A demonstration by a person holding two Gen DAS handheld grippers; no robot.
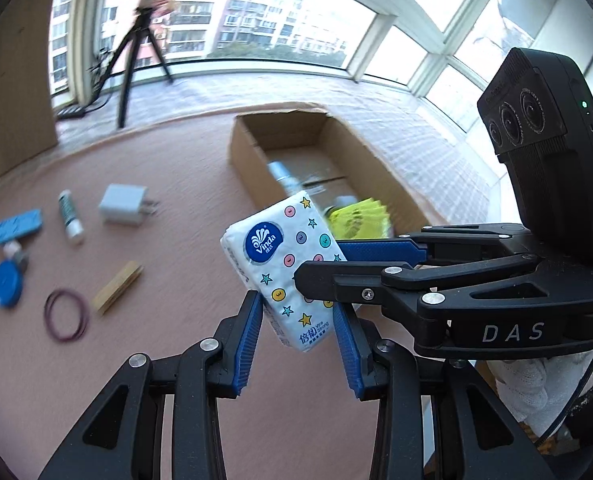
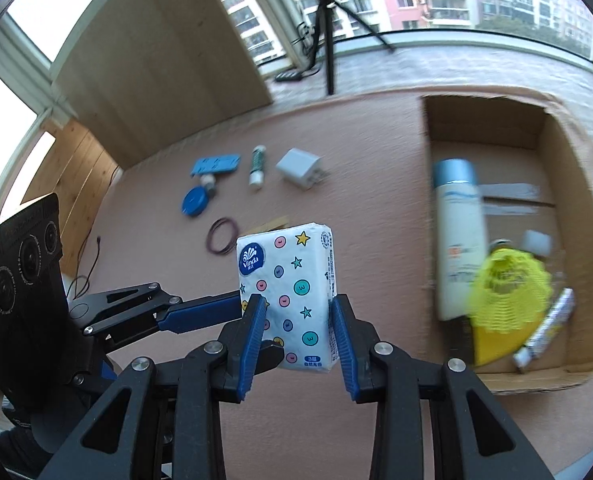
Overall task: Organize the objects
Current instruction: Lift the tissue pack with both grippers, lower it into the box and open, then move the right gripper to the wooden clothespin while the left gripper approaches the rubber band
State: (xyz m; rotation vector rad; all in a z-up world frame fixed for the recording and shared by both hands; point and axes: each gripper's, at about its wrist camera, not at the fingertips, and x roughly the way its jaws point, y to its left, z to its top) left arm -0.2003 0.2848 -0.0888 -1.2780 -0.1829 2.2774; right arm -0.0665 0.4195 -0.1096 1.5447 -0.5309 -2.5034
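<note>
Tissue pack (image 2: 286,300): aloft above pink mat (image 1: 168,360), pinched by both left gripper (image 1: 296,326) and right gripper (image 2: 296,330).
Box (image 2: 576,184): just beyond; contents blurred.
Room: bay windows, tripod (image 1: 130,52).
Mat clutter: charger (image 1: 122,204), small bits, soft focus.

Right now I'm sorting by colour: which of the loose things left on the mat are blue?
Two: the flat blue rectangular piece and the round blue disc just below it. The charger is white, the tube green-and-white, the ring dark purple.
</note>
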